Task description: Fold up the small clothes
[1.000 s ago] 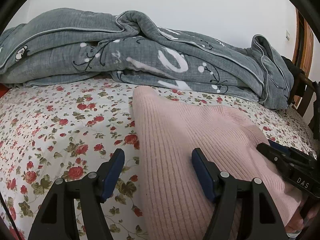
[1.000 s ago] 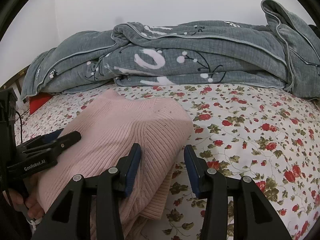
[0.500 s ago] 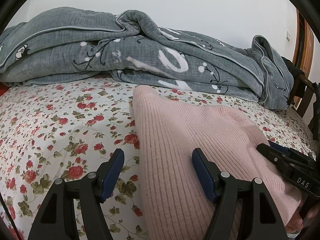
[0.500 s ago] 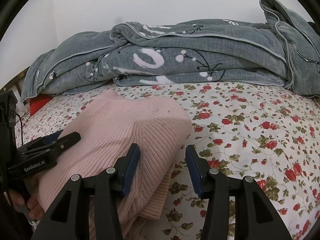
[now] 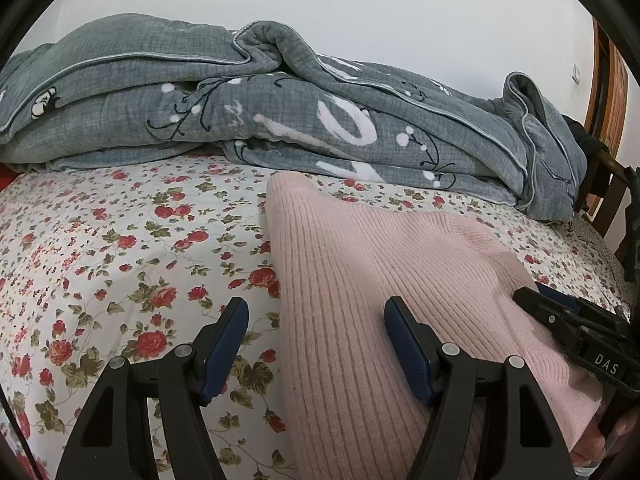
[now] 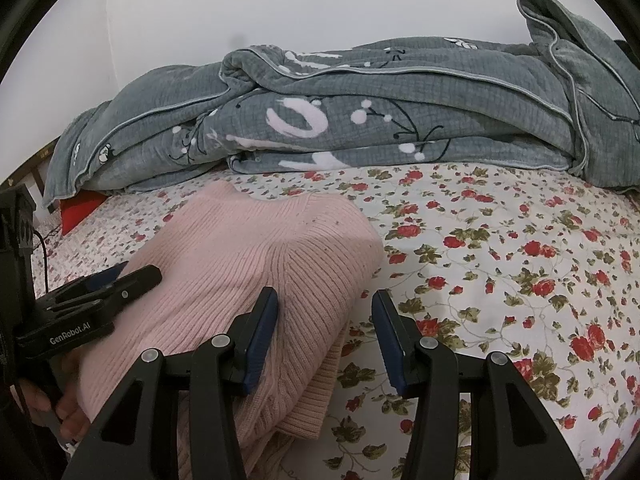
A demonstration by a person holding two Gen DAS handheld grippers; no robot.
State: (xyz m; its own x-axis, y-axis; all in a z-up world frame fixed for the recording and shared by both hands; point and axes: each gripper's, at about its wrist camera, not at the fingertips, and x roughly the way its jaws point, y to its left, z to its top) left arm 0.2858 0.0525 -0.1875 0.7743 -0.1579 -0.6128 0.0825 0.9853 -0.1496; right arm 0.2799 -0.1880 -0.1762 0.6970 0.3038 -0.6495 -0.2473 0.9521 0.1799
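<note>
Pink knit garment (image 5: 384, 280) lies folded on near part of floral bedsheet (image 5: 120, 264), grey quilt (image 5: 280, 120) far behind. Left gripper (image 5: 316, 344) jaws wide, straddling garment's left edge, no grip. Right gripper (image 6: 324, 340) jaws part-open, straddling right edge, empty. Judged step: release after fold. Next: smooth or re-grip for final fold.

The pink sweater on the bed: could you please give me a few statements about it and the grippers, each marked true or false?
1. The sweater lies folded on a floral sheet. True.
2. A grey quilt covers the sweater. False: the quilt lies behind it, apart.
3. The left gripper has its jaws open astride the sweater's edge. True.
4. The right gripper is shut on the sweater. False: its jaws are open.
</note>
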